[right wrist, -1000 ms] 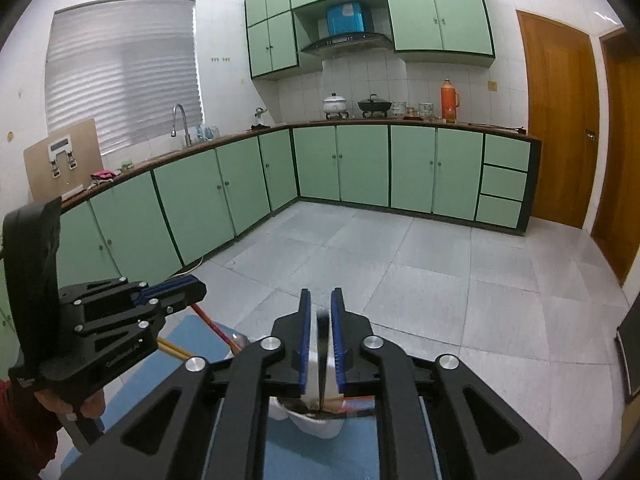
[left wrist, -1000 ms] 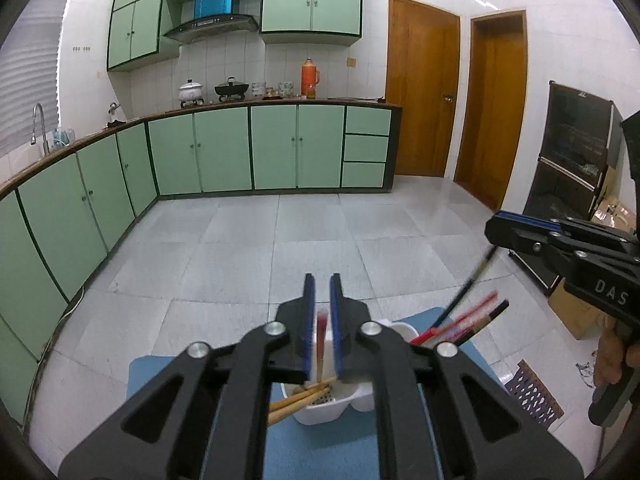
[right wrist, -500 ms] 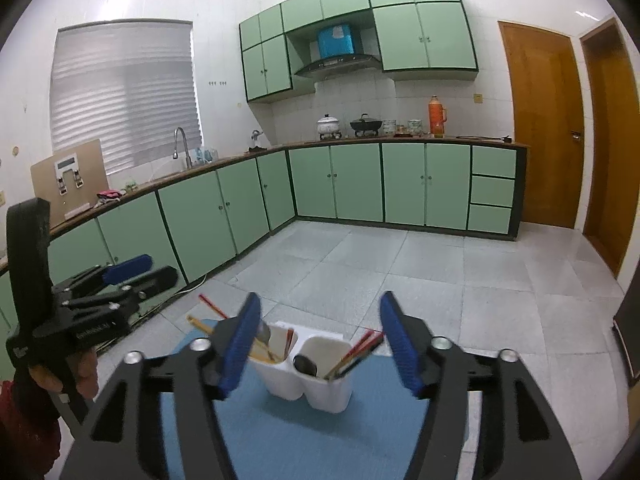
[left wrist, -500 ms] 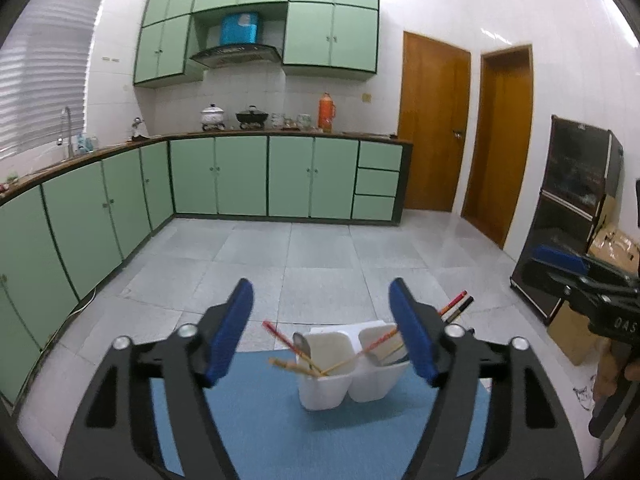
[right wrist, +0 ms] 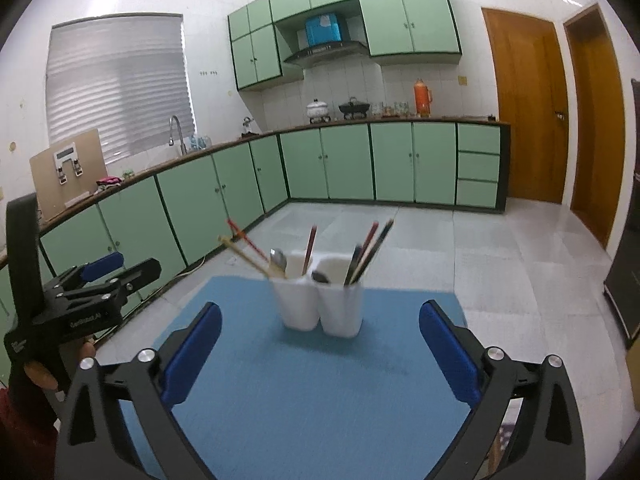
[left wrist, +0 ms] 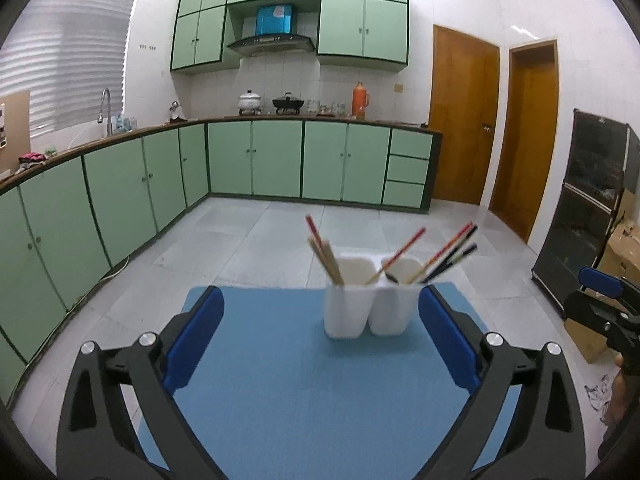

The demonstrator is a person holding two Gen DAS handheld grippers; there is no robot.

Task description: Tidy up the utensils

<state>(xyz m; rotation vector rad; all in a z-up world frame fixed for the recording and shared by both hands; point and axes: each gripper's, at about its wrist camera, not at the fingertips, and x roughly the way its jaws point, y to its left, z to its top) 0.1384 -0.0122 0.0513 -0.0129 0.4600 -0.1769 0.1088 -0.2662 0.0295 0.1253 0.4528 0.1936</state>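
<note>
Your left gripper (left wrist: 320, 336) and right gripper (right wrist: 320, 344): both wide, empty. Utensil holder (right wrist: 320, 306): chopsticks (right wrist: 370, 250) and spoons (right wrist: 278, 260) stowed; sorting looks finished, so next just check nothing remains.

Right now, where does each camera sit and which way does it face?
Left wrist: on the left tongs, open, facing the white utensil holder on the blue mat; right tongs at the right edge.
Right wrist: on the right tongs, open, facing the holder; left tongs and hand at left.
Shared: holder, mat, green cabinets.
</note>
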